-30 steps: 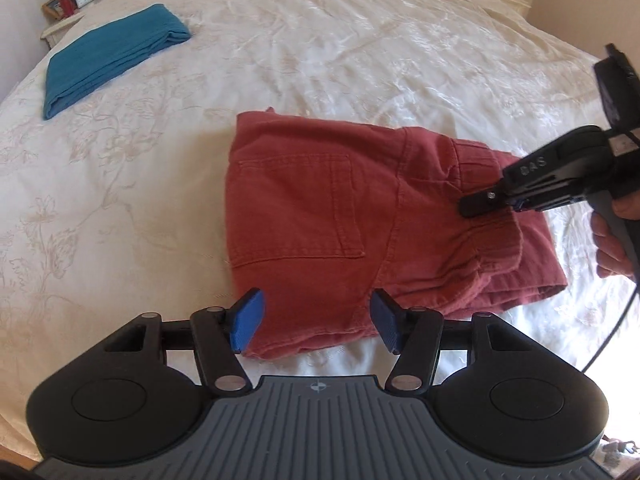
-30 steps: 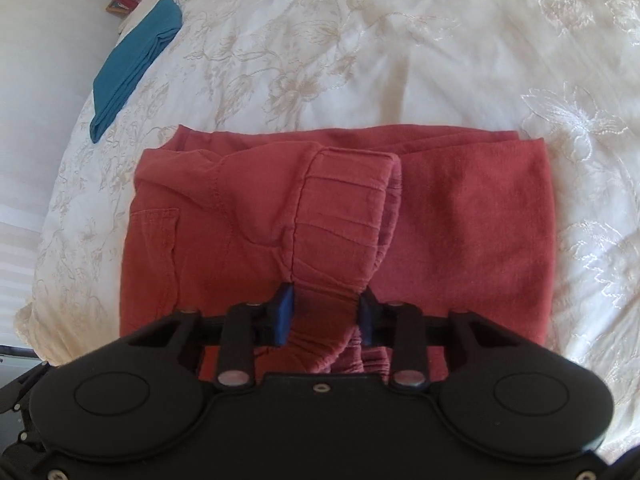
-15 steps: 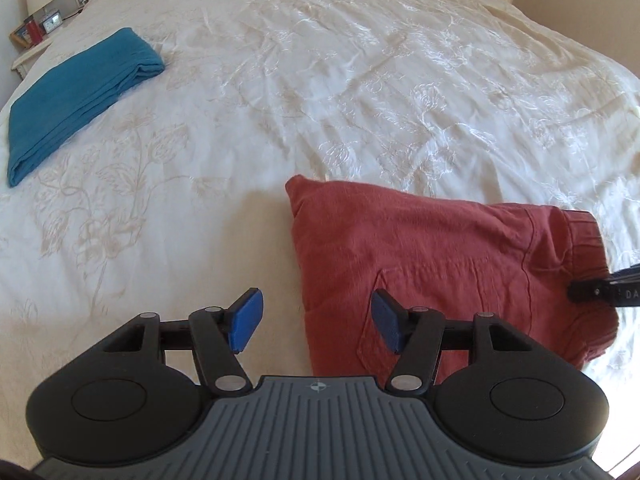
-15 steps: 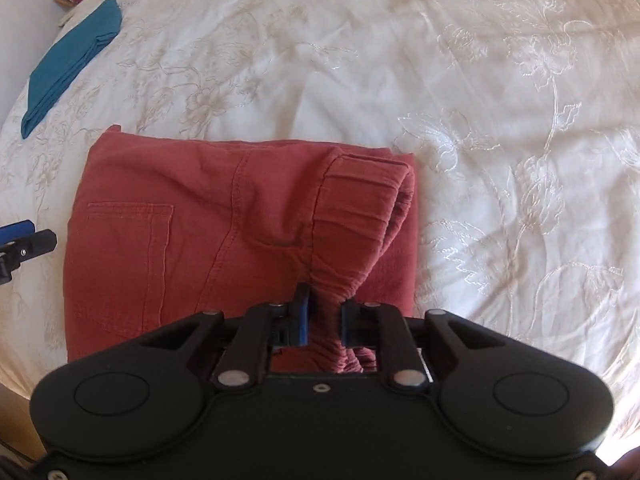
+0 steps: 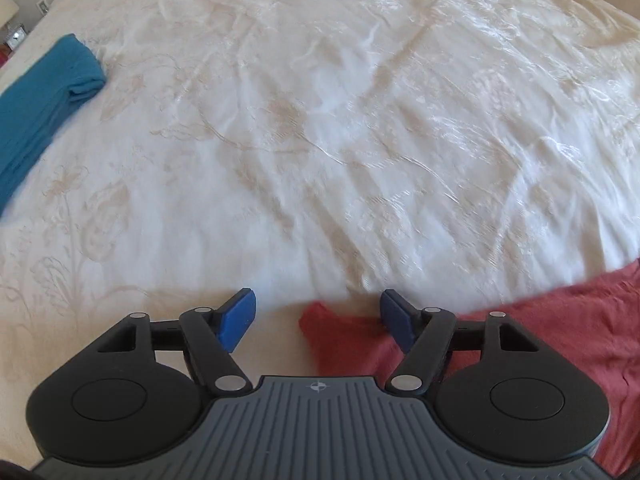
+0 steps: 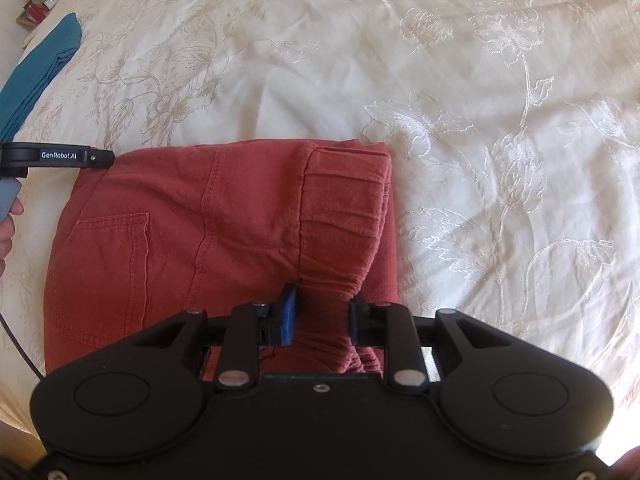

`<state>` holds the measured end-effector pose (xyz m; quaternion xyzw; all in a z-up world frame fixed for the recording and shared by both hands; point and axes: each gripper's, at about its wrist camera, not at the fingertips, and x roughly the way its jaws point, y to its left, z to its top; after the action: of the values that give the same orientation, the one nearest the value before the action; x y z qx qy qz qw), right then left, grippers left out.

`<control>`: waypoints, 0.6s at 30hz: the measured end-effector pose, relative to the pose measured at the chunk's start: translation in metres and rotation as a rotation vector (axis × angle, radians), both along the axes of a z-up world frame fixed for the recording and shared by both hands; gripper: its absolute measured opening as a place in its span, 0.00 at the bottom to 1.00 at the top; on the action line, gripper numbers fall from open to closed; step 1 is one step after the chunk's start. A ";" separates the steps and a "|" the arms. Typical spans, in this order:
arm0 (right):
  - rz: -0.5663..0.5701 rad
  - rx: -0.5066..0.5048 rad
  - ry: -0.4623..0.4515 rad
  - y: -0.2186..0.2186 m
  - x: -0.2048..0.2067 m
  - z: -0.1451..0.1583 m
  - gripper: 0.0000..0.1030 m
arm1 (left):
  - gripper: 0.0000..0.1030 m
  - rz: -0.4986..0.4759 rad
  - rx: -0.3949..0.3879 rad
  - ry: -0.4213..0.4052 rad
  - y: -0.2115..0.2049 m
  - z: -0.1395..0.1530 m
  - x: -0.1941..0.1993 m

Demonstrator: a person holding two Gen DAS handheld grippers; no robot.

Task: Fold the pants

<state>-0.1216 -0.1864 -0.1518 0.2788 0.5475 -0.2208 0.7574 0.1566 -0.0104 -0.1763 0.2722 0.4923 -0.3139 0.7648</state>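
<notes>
The pants, rust-red, lie folded into a compact block on the bedspread, waistband doubled over at my right. My right gripper is opening, a gathered ridge of waistband between its pads; whether they still pinch it I cannot tell. My left gripper is opening too, empty, at the far corner. Risk: clinging cloth lifts and undoes the fold. The block's near edge is hidden behind the gripper body.

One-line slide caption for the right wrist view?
Right hand-held gripper opening around the waistband of folded red pants on a white embroidered bedspread.
</notes>
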 end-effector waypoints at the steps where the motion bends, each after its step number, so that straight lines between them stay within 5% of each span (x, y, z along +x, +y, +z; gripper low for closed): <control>1: -0.002 -0.001 0.005 0.000 0.000 0.000 0.35 | 0.66 0.019 0.023 -0.039 -0.001 0.002 0.007; 8: 0.005 -0.051 0.006 0.001 -0.010 0.009 0.50 | 0.66 0.064 -0.046 -0.054 0.034 0.043 0.008; 13: 0.014 -0.092 -0.011 0.004 -0.016 0.025 0.54 | 0.66 0.057 -0.088 0.018 0.065 0.056 -0.047; 18: 0.065 -0.068 0.020 0.009 -0.019 0.015 0.57 | 0.67 0.017 -0.058 0.085 0.081 0.036 -0.117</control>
<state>-0.1405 -0.1775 -0.1371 0.2327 0.5562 -0.2174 0.7676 0.0399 0.0705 -0.1406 0.2322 0.5173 -0.3330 0.7534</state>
